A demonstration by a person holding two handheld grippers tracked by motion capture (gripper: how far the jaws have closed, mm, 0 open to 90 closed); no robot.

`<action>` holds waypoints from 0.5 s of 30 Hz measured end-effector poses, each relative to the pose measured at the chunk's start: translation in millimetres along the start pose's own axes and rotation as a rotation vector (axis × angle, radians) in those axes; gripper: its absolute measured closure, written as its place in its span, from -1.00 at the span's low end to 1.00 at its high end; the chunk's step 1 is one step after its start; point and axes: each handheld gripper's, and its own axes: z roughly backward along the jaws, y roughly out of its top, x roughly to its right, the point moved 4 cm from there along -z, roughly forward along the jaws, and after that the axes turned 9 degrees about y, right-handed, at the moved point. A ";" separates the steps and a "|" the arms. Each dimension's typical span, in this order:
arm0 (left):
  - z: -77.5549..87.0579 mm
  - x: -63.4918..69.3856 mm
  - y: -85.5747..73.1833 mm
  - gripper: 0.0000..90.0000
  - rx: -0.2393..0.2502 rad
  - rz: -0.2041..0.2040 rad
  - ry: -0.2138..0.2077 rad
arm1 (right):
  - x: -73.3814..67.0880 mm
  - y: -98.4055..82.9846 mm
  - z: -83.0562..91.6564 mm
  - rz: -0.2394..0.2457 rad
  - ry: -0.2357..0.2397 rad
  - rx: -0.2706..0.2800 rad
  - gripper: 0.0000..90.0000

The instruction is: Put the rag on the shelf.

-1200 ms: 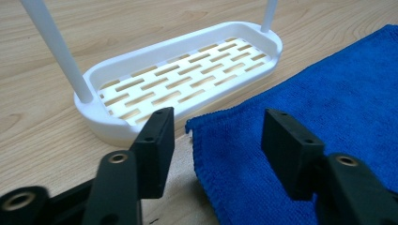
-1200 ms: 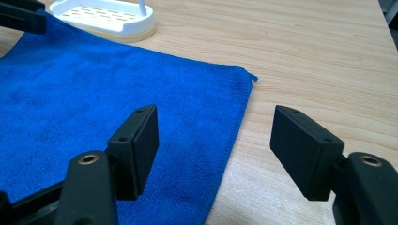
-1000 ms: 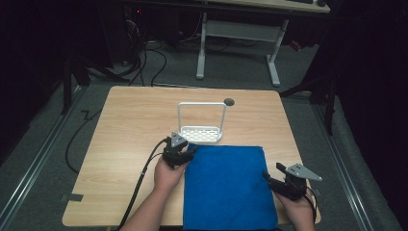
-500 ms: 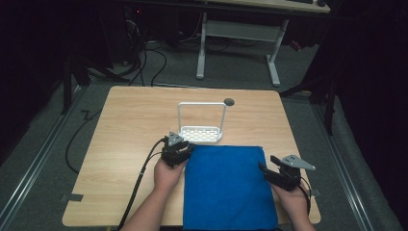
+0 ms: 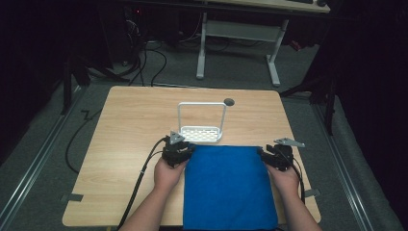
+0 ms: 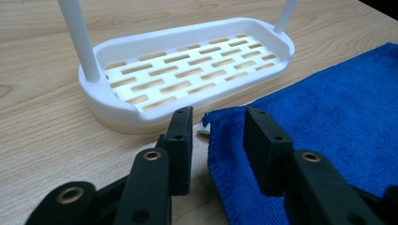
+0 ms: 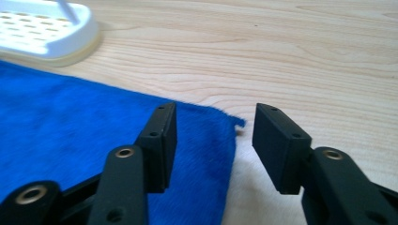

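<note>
A blue cloth (image 5: pixel 226 185) lies flat on the wooden table (image 5: pixel 134 125), its near end at the front edge. My left gripper (image 5: pixel 178 149) sits at its far left corner. In the left gripper view the open jaws (image 6: pixel 218 126) have just been closing; the cloth corner (image 6: pixel 225 140) lies between them, untouched by the pads. My right gripper (image 5: pixel 276 155) is at the far right corner. Its jaws (image 7: pixel 213 124) have also just been closing; one is over the cloth (image 7: pixel 70 122), the other over bare wood, still apart from it.
A white slotted tray (image 5: pixel 201 141) with a tall hoop handle stands just beyond the cloth's far edge, close to the left gripper's jaws (image 6: pixel 117 110). A round hole (image 5: pixel 229 102) sits in the table behind it. A cable (image 5: pixel 144 173) trails from the left gripper.
My right gripper has moved away from the person along the cloth's right edge to its far corner. The left gripper has stayed at its corner.
</note>
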 end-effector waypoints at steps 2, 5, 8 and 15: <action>-0.1 0.1 -0.1 0.44 -0.001 -0.002 -0.002 | 2.4 0.3 -4.8 -0.009 0.001 -0.007 0.21; -0.6 0.4 -0.1 0.47 -0.006 -0.005 0.002 | 4.2 -1.8 -12.2 -0.014 -0.005 -0.027 0.27; -0.7 0.7 -0.2 0.52 -0.010 -0.009 0.004 | 5.1 -2.8 -13.8 -0.021 -0.002 -0.027 0.28; -0.6 1.7 -0.6 0.70 -0.013 -0.019 0.005 | 6.2 -4.3 -16.6 -0.010 -0.012 -0.038 0.43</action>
